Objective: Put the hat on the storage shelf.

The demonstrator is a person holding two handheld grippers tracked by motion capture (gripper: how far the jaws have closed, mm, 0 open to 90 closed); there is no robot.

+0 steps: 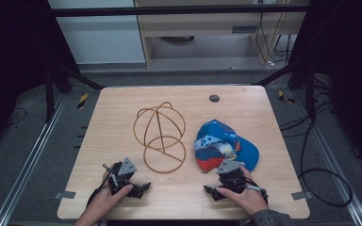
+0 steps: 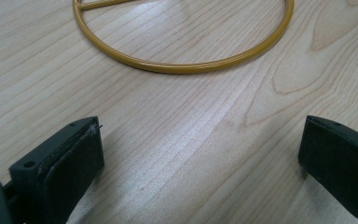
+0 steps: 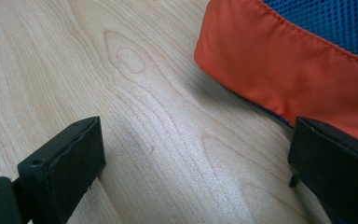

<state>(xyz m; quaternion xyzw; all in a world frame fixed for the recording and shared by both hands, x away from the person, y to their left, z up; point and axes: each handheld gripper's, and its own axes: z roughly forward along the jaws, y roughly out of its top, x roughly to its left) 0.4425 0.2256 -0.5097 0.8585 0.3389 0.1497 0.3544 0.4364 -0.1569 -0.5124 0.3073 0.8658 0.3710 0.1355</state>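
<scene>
Both tools gape empty: right tool [image 1: 215, 190] beside cap [image 1: 224, 146], left tool [image 1: 139, 189] near wire stand [image 1: 160, 136].

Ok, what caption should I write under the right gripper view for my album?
Open right gripper low over the wooden table, its fingers beside the cap's orange edge.

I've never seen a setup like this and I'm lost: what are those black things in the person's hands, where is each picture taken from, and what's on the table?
A person holds a hand-held gripper in each hand: the left gripper and the right gripper. Both rest on a wooden table, open and holding nothing. The high view looks down from above the person's side. Each of the two close-up views comes from a camera riding on one gripper, looking out between its two black jaws. On the table lie a yellow wire stand, whose ring shows in the left gripper view, and a blue cap, whose orange brim lies by the right gripper.
</scene>
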